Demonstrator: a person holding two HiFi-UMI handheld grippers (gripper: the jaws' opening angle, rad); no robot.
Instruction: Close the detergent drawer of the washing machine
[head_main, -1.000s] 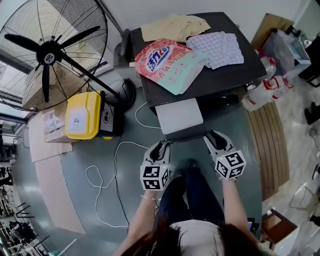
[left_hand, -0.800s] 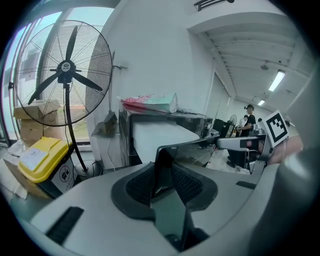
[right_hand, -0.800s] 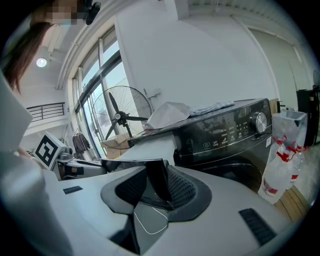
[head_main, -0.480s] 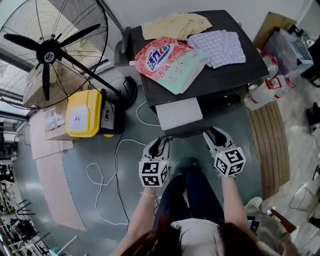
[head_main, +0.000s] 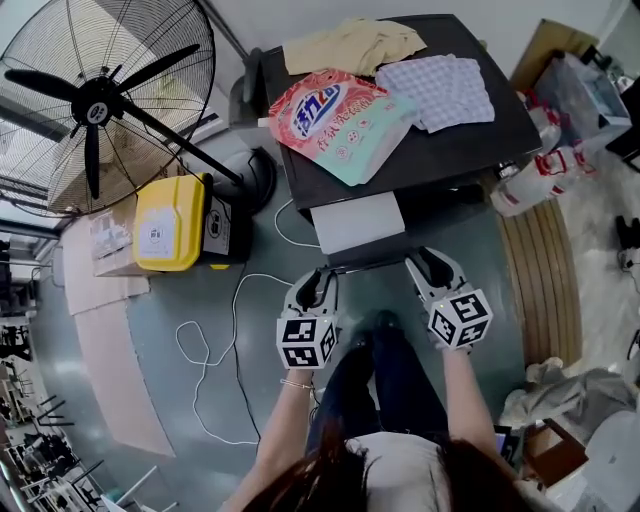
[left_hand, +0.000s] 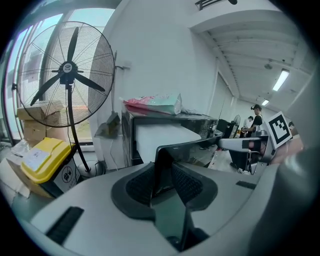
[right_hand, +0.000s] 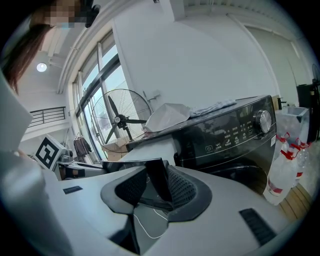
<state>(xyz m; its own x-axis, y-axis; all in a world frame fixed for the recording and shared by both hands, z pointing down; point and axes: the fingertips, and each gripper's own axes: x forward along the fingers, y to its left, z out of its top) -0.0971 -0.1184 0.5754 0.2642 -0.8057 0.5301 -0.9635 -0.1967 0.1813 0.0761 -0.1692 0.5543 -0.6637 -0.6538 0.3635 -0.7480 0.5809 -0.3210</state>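
Observation:
The black washing machine has its detergent drawer pulled out toward me, white on top with a dark front panel. My left gripper is at the panel's left end. In the left gripper view the panel's corner stands between the pads of the left gripper, which close on it. My right gripper is at the panel's right end. The right gripper view shows the right gripper with the panel's other corner pinched between its pads, beside the machine's control face.
A detergent bag, a beige cloth and a checkered cloth lie on the machine. A large fan and a yellow container stand left. A white cable trails on the floor. Bottles stand right.

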